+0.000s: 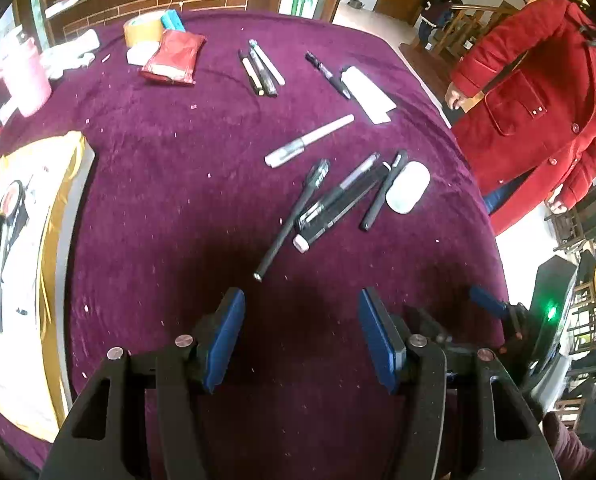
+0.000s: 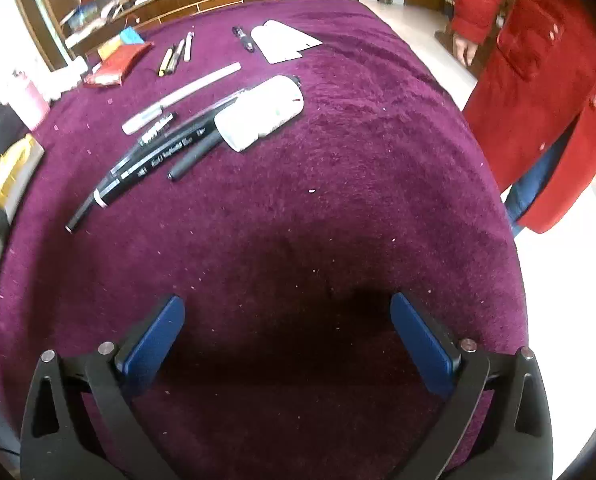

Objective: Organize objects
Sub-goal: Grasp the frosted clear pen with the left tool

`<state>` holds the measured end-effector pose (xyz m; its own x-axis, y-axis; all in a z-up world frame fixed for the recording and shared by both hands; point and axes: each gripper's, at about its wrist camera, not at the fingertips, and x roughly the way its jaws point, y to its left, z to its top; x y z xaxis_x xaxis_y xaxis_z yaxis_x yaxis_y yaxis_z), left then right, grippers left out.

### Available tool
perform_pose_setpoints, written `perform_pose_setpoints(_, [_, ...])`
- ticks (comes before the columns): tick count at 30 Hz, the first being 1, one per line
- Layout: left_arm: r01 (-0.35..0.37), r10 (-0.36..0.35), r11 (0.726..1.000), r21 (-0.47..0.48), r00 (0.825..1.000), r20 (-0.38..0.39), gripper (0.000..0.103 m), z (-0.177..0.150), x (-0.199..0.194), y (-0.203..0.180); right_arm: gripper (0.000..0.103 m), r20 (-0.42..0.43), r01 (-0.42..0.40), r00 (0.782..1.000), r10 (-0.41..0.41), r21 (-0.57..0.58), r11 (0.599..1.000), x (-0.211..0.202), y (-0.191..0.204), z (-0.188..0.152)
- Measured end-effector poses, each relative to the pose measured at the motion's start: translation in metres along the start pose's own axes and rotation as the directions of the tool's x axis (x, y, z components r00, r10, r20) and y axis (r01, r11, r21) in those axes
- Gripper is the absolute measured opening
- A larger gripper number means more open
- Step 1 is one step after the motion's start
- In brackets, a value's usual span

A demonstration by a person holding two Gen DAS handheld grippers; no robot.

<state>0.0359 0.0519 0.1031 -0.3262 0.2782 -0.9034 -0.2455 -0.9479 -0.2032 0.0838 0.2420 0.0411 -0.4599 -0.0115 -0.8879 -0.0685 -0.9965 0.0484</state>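
Risk: pens (image 1: 338, 196) lie crossed, touching white case (image 1: 408, 192), far right of my left tool (image 1: 300, 340). Both tools wide, empty; right tool (image 2: 288, 344) near. Pinching one drags neighbours, rolls them on surface (image 1: 158, 200).

Counting across the tabletop (image 1: 178, 200) now. Writing tools first: a far trio of pens (image 1: 260, 70) lying side by side, that's three. One lone black pen (image 1: 328, 75) makes four. One white marker (image 1: 310, 141) on its own, five. Then the near bunch (image 1: 338, 200), four pieces overlapping, three slim pens and one fat black marker, so nine writing tools in all.

Singles from here: one white case (image 1: 408, 192), one white card (image 1: 368, 94), one red pouch (image 1: 174, 60), one roll of tape (image 1: 142, 30), one blue block (image 1: 173, 21), one pink bottle (image 1: 26, 76). And one bystander in a red coat (image 1: 538, 100).
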Motion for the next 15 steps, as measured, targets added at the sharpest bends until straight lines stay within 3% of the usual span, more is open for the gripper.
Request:
perform_pose_setpoints(2, [0.006,-0.007,1.000,0.027,1.000,0.004,0.053,0.008,0.002,0.002,0.103,0.013,0.044,0.999,-0.044,-0.031,0.999,0.001,0.007,-0.003])
perform_pose_setpoints(7, [0.031,-0.034,0.992,0.126,0.999,0.019,0.053,0.044,0.021,0.009,0.103,-0.027,0.041,0.999,-0.042,-0.008,0.999,0.001,0.004,0.002])
perform_pose_setpoints(10, [0.071,-0.073,0.982,0.177,0.997,0.006,0.053,0.072,0.046,0.011,0.103,-0.045,0.022,0.999,-0.019,0.065,0.998,-0.006,-0.007,0.001])
perform_pose_setpoints(15, [0.118,-0.112,0.956,0.270,0.993,-0.040,0.052,0.112,0.098,-0.001,0.103,-0.090,0.098,0.992,-0.085,0.143,0.985,-0.018,-0.025,-0.005])
